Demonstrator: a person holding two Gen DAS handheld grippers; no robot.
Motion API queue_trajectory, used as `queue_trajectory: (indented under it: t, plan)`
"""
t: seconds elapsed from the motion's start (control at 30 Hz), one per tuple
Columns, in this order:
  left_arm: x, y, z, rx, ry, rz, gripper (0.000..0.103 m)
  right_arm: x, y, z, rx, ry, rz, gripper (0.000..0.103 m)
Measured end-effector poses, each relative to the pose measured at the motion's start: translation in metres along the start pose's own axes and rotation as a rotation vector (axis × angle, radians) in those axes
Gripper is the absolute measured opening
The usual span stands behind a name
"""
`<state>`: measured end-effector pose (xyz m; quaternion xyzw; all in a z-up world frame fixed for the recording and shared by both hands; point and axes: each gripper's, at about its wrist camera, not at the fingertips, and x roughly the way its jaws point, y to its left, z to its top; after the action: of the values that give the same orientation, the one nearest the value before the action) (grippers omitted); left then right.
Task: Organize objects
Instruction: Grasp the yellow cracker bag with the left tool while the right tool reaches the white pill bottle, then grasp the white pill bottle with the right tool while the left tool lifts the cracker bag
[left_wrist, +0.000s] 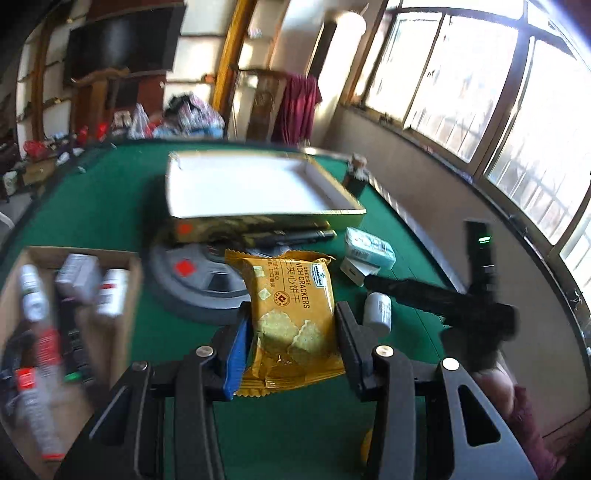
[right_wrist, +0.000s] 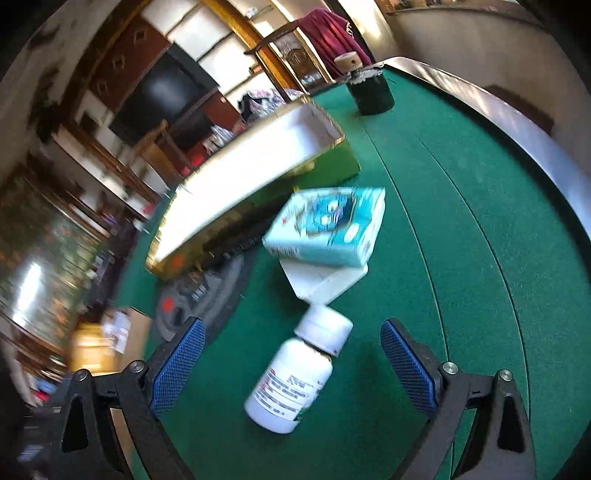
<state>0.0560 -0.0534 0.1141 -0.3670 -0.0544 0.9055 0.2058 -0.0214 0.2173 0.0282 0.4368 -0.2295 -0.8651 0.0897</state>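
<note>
My left gripper (left_wrist: 291, 325) is shut on a yellow cheese cracker packet (left_wrist: 291, 317) and holds it above the green table (left_wrist: 110, 206). A cardboard box (left_wrist: 129, 258) with several bottles and tubes sits at the left. My right gripper (right_wrist: 291, 354) is open, its blue pads on either side of a white pill bottle (right_wrist: 295, 380) that lies on the felt. The bottle also shows in the left wrist view (left_wrist: 378, 312), beside the right gripper's black body (left_wrist: 443, 299). A teal tissue pack (right_wrist: 328, 225) lies on a white box (right_wrist: 325, 278) just beyond the bottle.
A large white-lined gold box (left_wrist: 255, 184) rests on a grey weight plate (left_wrist: 199, 284) at the table's middle. A dark jar (right_wrist: 369, 92) stands at the far edge. The table's raised rim (right_wrist: 498, 110) runs along the right, under the windows.
</note>
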Motion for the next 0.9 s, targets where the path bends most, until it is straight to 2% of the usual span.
queue_trajectory:
  t: [0.07, 0.13, 0.23, 0.3, 0.33, 0.37, 0.47, 0.7, 0.9]
  plan:
    - [-0.020, 0.009, -0.007, 0.021, -0.032, 0.034, 0.043, 0.007, 0.008, -0.005, -0.032, 0.014, -0.061, 0.098]
    - [-0.038, 0.023, -0.015, 0.025, -0.054, 0.061, 0.043, 0.013, 0.019, -0.010, -0.071, 0.023, -0.158, 0.097]
    - [-0.059, 0.052, -0.025, -0.032, -0.069, 0.070, 0.043, 0.026, 0.040, -0.020, -0.175, 0.038, -0.323, 0.091]
    - [-0.068, 0.072, -0.029, -0.071, -0.086, 0.087, 0.043, 0.034, 0.053, -0.029, -0.259, 0.021, -0.447, 0.067]
    - [-0.073, 0.080, -0.030, -0.089, -0.090, 0.091, 0.043, 0.035, 0.058, -0.030, -0.283, 0.003, -0.453, 0.056]
    - [-0.077, 0.087, -0.032, -0.106, -0.093, 0.093, 0.043, 0.036, 0.060, -0.031, -0.289, 0.007, -0.437, 0.036]
    - [-0.089, 0.110, -0.041, -0.155, -0.114, 0.112, 0.043, 0.036, 0.061, -0.029, -0.263, 0.031, -0.406, 0.037]
    - [-0.111, 0.147, -0.059, -0.219, -0.138, 0.146, 0.043, 0.017, 0.054, -0.029, -0.151, 0.066, -0.216, 0.037]
    - [-0.128, 0.171, -0.079, -0.243, -0.128, 0.207, 0.043, -0.008, 0.082, -0.039, -0.145, 0.068, -0.105, 0.037]
